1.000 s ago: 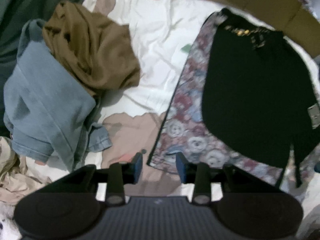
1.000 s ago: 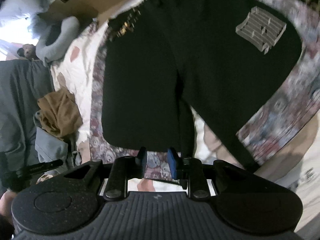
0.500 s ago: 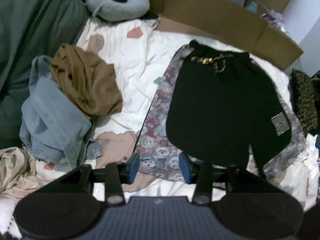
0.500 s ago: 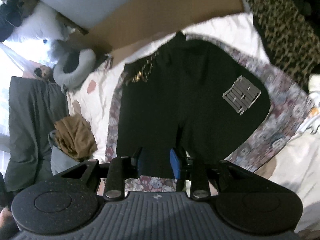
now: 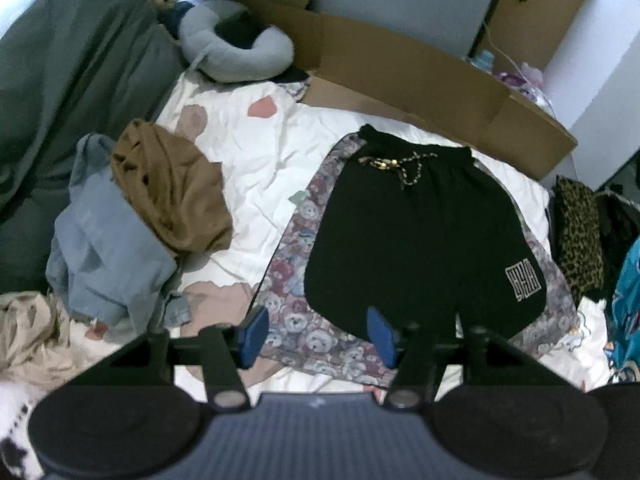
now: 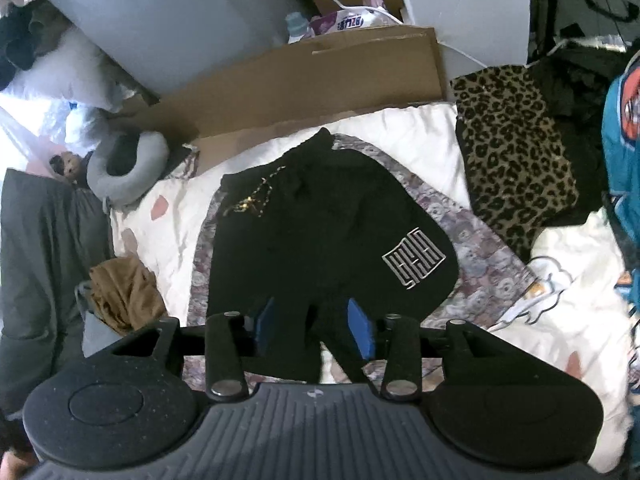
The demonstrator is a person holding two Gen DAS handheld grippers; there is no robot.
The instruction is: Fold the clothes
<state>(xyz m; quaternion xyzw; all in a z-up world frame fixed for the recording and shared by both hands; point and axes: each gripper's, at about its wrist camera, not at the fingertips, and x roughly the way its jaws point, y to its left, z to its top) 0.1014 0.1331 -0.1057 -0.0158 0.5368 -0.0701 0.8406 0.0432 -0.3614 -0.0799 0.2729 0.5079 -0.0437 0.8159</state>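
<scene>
- A pair of black soft-knit shorts with a gold-flecked drawcord and a grey square logo (image 5: 420, 240) lies spread flat, waistband toward the far edge of the bed, on a bear-print cloth (image 5: 296, 276) over the white patterned bed sheet (image 5: 256, 160).
- The left claw (image 5: 316, 336) hangs released above the near left hem, blue pads wide apart, grasping nothing.
- The right claw (image 6: 316, 326) is likewise released and empty, over the crotch and the split between the legs.
- The shorts look light, limp and non-slippery; they should drape and crease readily, so a pinch lifts only a local bit.
- Sound holds would be the thicker waistband corners and hem corners, pinching both layers, clear of the bear-print cloth beneath.
- A crumpled brown garment (image 5: 172, 192) on a pale blue denim piece (image 5: 108, 256) sits heaped near the left edge of the bed; a leopard-print garment (image 6: 516, 152) lies at the right edge.
</scene>
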